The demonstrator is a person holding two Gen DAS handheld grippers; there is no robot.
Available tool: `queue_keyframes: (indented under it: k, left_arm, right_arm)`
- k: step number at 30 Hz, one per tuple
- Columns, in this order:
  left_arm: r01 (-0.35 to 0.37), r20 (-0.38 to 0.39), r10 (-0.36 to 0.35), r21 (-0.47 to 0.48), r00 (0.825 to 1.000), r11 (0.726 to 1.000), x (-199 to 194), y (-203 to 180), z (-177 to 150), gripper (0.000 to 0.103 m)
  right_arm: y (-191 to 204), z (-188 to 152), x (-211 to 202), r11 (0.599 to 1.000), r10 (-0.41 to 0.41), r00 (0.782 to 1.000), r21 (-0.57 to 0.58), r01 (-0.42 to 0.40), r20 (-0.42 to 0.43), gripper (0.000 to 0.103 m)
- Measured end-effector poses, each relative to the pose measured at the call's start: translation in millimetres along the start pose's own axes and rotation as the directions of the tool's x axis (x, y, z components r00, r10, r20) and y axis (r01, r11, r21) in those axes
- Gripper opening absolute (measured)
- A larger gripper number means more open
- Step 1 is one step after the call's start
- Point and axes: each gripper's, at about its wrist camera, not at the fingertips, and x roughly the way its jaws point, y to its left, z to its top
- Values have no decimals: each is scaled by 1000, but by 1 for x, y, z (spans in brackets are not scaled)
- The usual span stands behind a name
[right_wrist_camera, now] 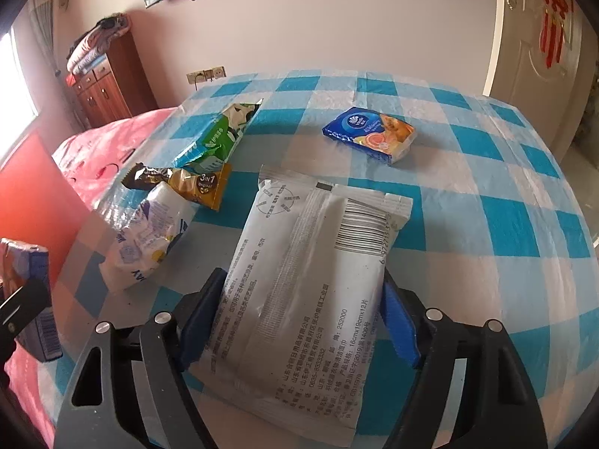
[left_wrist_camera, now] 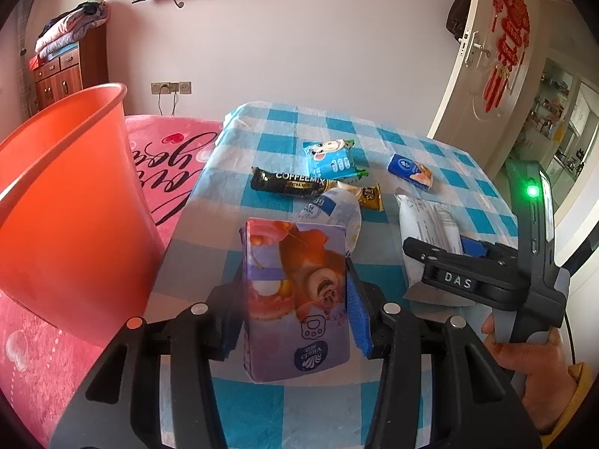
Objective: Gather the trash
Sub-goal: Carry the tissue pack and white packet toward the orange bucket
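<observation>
left claw (left_wrist_camera: 295, 299) clamped on purple carton (left_wrist_camera: 299, 292) | red bin (left_wrist_camera: 63, 194) just left of it: swing over rim, release | right claw (right_wrist_camera: 299, 321) pads flank white wipes pack (right_wrist_camera: 310, 280) on bench (right_wrist_camera: 486, 187); grip unclear, close squarely first

Lighting: bright, even daylight; window (right_wrist_camera: 18, 75) blown out at nine o'clock, right wrist view. Shadows: soft. Glare: green lamp (left_wrist_camera: 532, 191) flaring. Edges: strong fisheye bending, black corner vignette. Focus: near objects slightly soft.
</observation>
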Motion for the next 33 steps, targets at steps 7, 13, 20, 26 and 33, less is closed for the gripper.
queue_keyframes:
  k: [7, 13, 20, 26, 33]
  left_arm:
    - [-2, 44, 2, 6, 999, 1000, -14, -1, 14, 49]
    - [-33, 120, 32, 0, 992, 999, -39, 8, 38, 49]
    - [-139, 223, 141, -24, 965, 990, -79, 37, 67, 49]
    - [-287, 257, 298, -80, 920, 955, -100, 78, 78, 49]
    - [-401, 229, 427, -150, 875, 904, -101, 125, 76, 49]
  right_arm:
    - [7, 11, -30, 1000, 29, 997, -14, -28, 69, 77]
    - [30, 39, -66, 995, 93, 985, -59, -85, 147, 77]
    - [84, 74, -97, 970, 207, 959, -170, -175, 193, 77]
    - [142, 101, -106, 927, 321, 928, -264, -267, 189, 77]
    - [218, 114, -104, 860, 425, 893, -374, -347, 149, 77]
